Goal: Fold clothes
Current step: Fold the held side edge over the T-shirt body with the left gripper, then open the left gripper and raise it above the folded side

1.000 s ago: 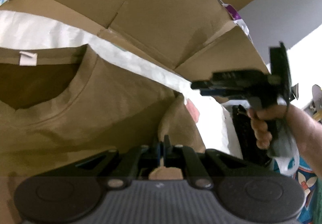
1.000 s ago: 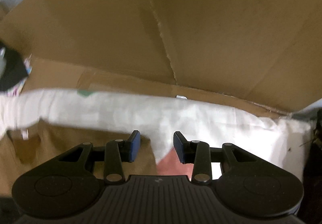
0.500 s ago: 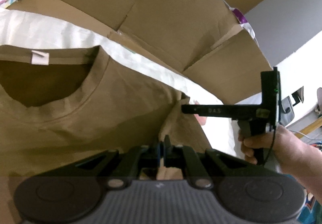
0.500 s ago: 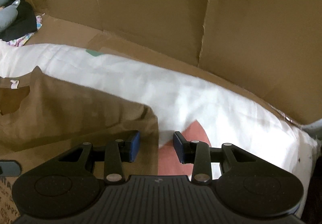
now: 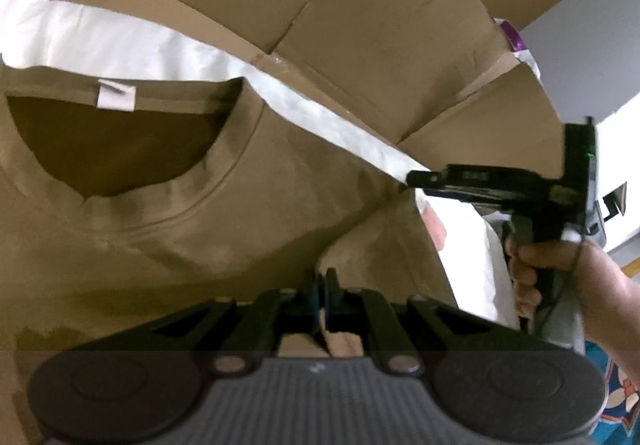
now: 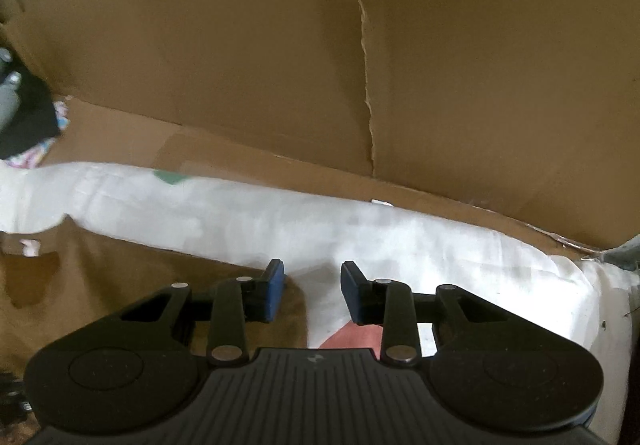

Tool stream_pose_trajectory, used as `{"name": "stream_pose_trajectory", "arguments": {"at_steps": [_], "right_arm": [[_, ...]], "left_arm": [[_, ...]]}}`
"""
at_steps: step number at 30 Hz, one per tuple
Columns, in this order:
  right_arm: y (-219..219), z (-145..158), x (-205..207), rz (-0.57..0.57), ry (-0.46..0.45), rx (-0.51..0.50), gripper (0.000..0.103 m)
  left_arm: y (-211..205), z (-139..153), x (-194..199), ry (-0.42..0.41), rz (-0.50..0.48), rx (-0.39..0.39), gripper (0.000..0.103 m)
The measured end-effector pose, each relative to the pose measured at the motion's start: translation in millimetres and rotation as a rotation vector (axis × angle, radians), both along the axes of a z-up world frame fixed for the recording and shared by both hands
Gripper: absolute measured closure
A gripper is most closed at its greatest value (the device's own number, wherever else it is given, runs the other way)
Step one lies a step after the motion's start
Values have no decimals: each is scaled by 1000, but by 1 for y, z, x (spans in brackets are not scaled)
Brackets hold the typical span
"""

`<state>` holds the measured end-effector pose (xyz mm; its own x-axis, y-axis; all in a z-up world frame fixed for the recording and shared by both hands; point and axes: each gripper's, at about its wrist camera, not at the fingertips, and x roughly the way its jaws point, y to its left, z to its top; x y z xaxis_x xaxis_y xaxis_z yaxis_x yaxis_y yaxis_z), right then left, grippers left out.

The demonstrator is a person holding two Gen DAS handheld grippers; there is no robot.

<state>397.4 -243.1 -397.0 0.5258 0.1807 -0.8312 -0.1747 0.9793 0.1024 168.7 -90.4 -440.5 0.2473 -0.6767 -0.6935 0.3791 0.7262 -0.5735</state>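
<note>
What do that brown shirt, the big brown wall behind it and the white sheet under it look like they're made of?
The brown shirt looks like soft matte knit, probably cotton: ribbed collar, limp folds. The wall is plain cardboard, dull brown, with creases and a torn seam. The white sheet seems woven cloth, matte and slightly wrinkled; its fibre can't be told.

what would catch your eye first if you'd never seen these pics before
The olive-brown t-shirt spread over a white sheet fills the left wrist view, its round collar and small white neck tag at upper left. The left gripper is shut on a fold of the shirt at bottom centre. On the right, a hand holds the right gripper, fingers apart and closing, nothing pinched, before tall cardboard walls.
</note>
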Motion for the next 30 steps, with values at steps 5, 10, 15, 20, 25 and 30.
{"name": "stream_pose_trajectory", "arguments": {"at_steps": [5,10,15,20,25,30], "right_arm": [[1,10,-18,105,12,-8,64],[6,-10,-23,119,50,-82,66],[-3,-17,-13,43,28,-43,66],[-16,-8,-12,14,0,19,66],[-30,7,-32,50,-11,62,66],[-46,24,-68,103,-22,63,66]], "left_arm": [[1,-2,2,13,10,2,100],[2,-1,2,17,28,12,100],[3,-7,7,36,62,28,100],[5,-8,13,70,79,10,88],[7,0,4,97,80,0,69],[5,9,-10,120,64,15,68]]}}
